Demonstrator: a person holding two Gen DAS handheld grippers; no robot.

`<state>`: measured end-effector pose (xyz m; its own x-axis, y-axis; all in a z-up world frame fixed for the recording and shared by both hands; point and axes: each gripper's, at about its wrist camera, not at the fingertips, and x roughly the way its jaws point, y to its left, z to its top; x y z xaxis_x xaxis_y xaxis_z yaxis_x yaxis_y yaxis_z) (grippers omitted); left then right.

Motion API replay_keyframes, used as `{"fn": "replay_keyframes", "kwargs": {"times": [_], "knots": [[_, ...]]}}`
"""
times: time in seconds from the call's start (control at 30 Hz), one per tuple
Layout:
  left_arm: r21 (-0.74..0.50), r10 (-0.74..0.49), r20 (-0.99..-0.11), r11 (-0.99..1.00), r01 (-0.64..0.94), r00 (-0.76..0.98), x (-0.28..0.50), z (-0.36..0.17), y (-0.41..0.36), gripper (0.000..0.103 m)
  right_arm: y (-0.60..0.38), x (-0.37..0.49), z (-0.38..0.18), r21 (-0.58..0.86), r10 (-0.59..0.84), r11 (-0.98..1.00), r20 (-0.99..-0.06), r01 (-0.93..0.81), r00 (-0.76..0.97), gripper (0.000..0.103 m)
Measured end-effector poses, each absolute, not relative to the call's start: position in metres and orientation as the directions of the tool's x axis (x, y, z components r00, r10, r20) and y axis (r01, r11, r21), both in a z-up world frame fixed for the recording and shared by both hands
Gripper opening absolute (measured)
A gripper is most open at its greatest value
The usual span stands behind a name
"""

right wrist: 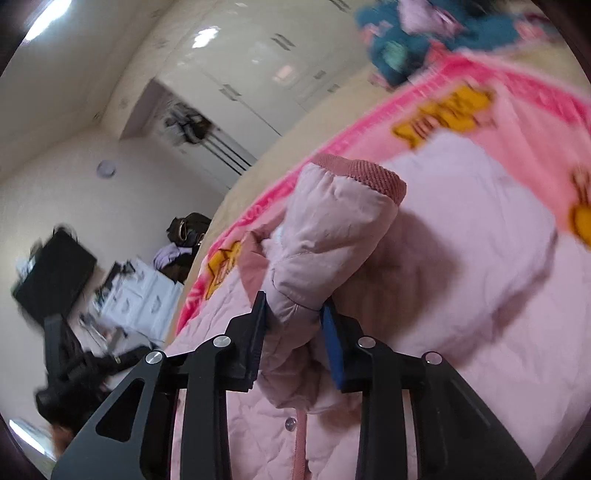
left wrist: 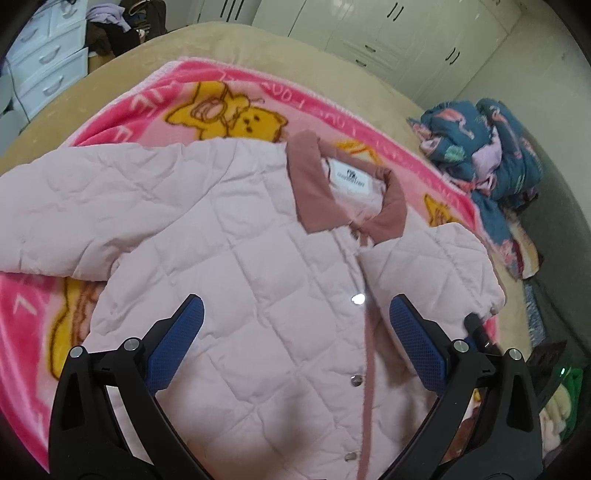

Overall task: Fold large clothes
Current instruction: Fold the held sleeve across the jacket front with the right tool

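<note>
A pale pink quilted jacket (left wrist: 258, 258) lies front up on a pink cartoon blanket (left wrist: 166, 92), snaps fastened, with its dusty-rose collar (left wrist: 306, 184) toward the far side. One sleeve stretches out to the left. My left gripper (left wrist: 295, 301) hovers open over the jacket's chest, its blue pads astride the button placket with nothing pinched. In the right wrist view my right gripper (right wrist: 294, 301) is shut on the other sleeve (right wrist: 332, 229). That sleeve stands up above the jacket body (right wrist: 461, 258), its ribbed cuff (right wrist: 358, 173) on top.
The blanket covers a beige bed (left wrist: 258, 44). A heap of blue patterned clothes (left wrist: 480, 147) lies at the bed's far right corner. White wardrobe doors (left wrist: 369, 29) stand behind, a pale drawer unit (left wrist: 44, 62) with dark clothes (left wrist: 122, 26) at the far left.
</note>
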<state>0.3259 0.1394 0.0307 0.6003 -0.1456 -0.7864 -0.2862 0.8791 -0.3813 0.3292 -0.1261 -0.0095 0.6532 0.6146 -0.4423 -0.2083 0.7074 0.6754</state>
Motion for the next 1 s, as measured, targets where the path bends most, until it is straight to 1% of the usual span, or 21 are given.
{"fn": "replay_keyframes", "kwargs": {"times": [0.13,0.3,0.47,0.63,0.73,0.77,0.8,0.87,0.9,1.0], "knots": [[-0.465,-0.207,-0.752,0.84,-0.281,0.626,0.323,0.039,0.15,0.094,-0.093,0.321,0.01,0.574,0.625,0.748,-0.441,-0.333,0.644,0.027],[-0.531,-0.25,-0.714,0.802,-0.274,0.654,0.318,0.041,0.162,0.094,-0.048,0.311,0.015,0.45,0.637,0.769,-0.48,-0.455,0.603,0.027],[-0.586,-0.284,-0.693,0.758,-0.287,0.663,0.313,0.033,0.175,0.094,-0.011,0.3,0.005,0.417,0.663,0.747,-0.525,-0.517,0.534,0.027],[-0.578,-0.273,-0.715,0.748,-0.325,0.644,0.312,0.017,0.181,0.094,0.021,0.293,-0.019,0.394,0.655,0.74,-0.604,-0.545,0.453,0.027],[-0.58,-0.283,-0.733,0.736,-0.349,0.619,0.312,0.002,0.185,0.094,0.029,0.286,-0.025,0.372,0.643,0.741,-0.63,-0.559,0.434,0.031],[-0.578,-0.287,-0.74,0.734,-0.357,0.609,0.313,-0.004,0.184,0.094,0.03,0.285,-0.026,0.369,0.642,0.739,-0.64,-0.564,0.422,0.035],[-0.58,-0.297,-0.748,0.728,-0.366,0.594,0.314,-0.013,0.184,0.094,0.03,0.283,-0.024,0.372,0.645,0.733,-0.645,-0.57,0.409,0.036],[-0.586,-0.314,-0.753,0.719,-0.373,0.578,0.314,-0.025,0.185,0.094,0.024,0.279,-0.02,0.397,0.672,0.709,-0.632,-0.582,0.387,0.049],[-0.59,-0.327,-0.758,0.714,-0.378,0.565,0.315,-0.033,0.183,0.094,0.018,0.276,-0.021,0.417,0.687,0.698,-0.619,-0.582,0.381,0.051],[-0.581,-0.335,-0.772,0.717,-0.385,0.541,0.314,-0.047,0.178,0.094,-0.001,0.271,-0.018,0.44,0.689,0.706,-0.607,-0.555,0.396,0.052]]}}
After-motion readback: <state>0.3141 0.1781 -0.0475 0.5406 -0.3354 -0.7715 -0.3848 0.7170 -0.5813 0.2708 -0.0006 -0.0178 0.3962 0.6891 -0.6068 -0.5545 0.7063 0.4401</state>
